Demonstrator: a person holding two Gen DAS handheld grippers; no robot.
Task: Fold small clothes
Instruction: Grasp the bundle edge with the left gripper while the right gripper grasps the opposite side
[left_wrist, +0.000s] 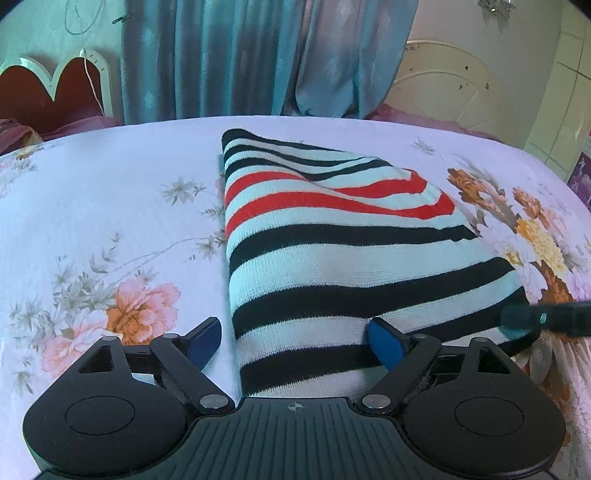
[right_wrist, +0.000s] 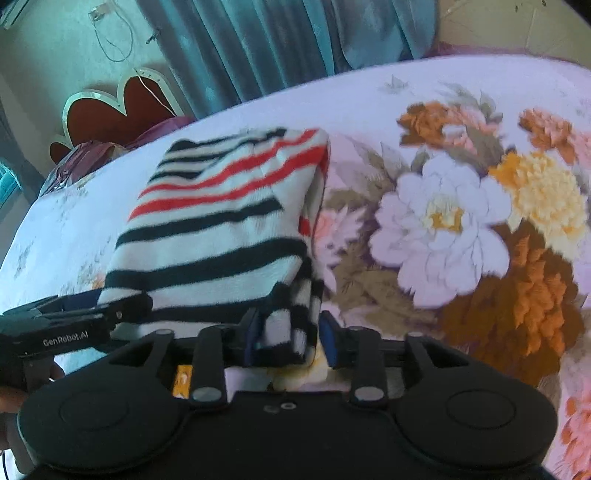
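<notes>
A striped knit garment (left_wrist: 332, 236), white with black and red stripes, lies folded on the floral bedsheet (left_wrist: 110, 206). My left gripper (left_wrist: 295, 343) is open, its blue fingers straddling the garment's near left edge. My right gripper (right_wrist: 290, 338) is shut on the garment's (right_wrist: 218, 225) near right corner, a bunched striped fold pinched between its blue pads. The right gripper's tip shows at the right edge of the left wrist view (left_wrist: 535, 317). The left gripper shows at the left of the right wrist view (right_wrist: 74, 325).
The bedsheet (right_wrist: 461, 206) has large printed flowers to the right of the garment. Teal curtains (left_wrist: 258, 55) hang behind the bed. A red and white headboard (left_wrist: 55, 88) stands at the far left. A cream headboard (left_wrist: 454, 92) is at the far right.
</notes>
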